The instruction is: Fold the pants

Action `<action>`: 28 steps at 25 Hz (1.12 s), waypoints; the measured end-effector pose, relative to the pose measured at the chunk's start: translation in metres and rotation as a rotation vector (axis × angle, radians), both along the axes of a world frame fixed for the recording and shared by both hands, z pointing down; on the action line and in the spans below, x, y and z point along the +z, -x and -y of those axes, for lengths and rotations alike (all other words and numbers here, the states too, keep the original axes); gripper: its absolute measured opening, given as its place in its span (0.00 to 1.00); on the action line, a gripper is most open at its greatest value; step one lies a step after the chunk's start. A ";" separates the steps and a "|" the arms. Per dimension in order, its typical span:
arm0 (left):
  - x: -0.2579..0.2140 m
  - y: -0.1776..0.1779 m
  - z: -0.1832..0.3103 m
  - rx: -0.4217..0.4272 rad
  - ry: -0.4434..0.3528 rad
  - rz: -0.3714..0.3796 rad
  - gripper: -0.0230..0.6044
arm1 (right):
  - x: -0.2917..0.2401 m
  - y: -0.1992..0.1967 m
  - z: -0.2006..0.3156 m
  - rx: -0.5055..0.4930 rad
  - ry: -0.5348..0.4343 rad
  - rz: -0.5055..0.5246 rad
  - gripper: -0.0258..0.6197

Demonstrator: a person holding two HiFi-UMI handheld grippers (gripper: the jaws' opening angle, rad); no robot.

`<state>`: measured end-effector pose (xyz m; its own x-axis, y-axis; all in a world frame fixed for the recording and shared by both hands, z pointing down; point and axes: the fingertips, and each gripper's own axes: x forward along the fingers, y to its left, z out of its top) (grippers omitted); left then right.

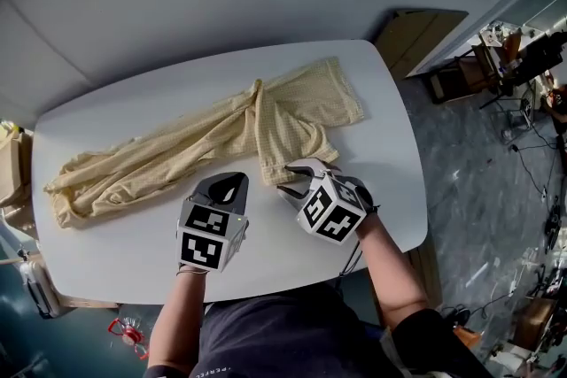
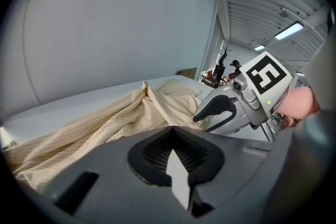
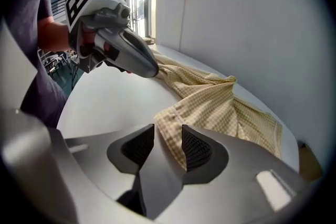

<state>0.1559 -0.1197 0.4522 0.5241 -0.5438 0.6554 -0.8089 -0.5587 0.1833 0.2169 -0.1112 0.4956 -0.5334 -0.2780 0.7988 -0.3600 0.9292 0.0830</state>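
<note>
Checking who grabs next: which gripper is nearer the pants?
Right. The right gripper has the near corner of the pants between its open jaws. The left gripper, shut and empty, is beside the fabric's edge over the table.

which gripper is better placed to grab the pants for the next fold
Right. The right gripper has its fingers open with the near edge of the pants between them, so it likely only needs to close. The left gripper is shut, over bare table, short of the cloth.
</note>
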 end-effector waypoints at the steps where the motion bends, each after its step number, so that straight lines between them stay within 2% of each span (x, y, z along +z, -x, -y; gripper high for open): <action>1: 0.001 -0.004 0.001 -0.003 0.004 0.001 0.03 | 0.002 0.000 -0.001 -0.021 0.001 -0.005 0.28; 8: 0.004 -0.020 0.007 -0.017 0.011 0.023 0.03 | 0.016 -0.002 -0.001 -0.102 -0.018 -0.056 0.25; 12: 0.005 -0.023 0.011 -0.030 0.013 0.029 0.03 | 0.019 -0.002 -0.001 -0.109 0.021 -0.041 0.21; 14: 0.004 -0.026 0.014 -0.029 0.013 0.033 0.03 | 0.017 -0.005 0.005 -0.079 0.011 -0.035 0.07; 19: 0.001 -0.033 0.024 -0.022 0.005 0.040 0.03 | -0.011 -0.018 0.030 0.036 0.015 0.078 0.07; 24: -0.006 -0.048 0.043 -0.009 -0.018 0.047 0.03 | -0.053 -0.062 0.092 0.167 -0.139 0.088 0.07; 28: -0.013 -0.062 0.060 -0.004 -0.043 0.049 0.03 | -0.069 -0.095 0.140 0.250 -0.213 0.086 0.07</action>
<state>0.2180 -0.1799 0.4393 0.4903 -0.5739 0.6560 -0.8182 -0.5623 0.1196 0.3124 -0.2514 0.4267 -0.4905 -0.5645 0.6639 -0.5887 0.7764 0.2251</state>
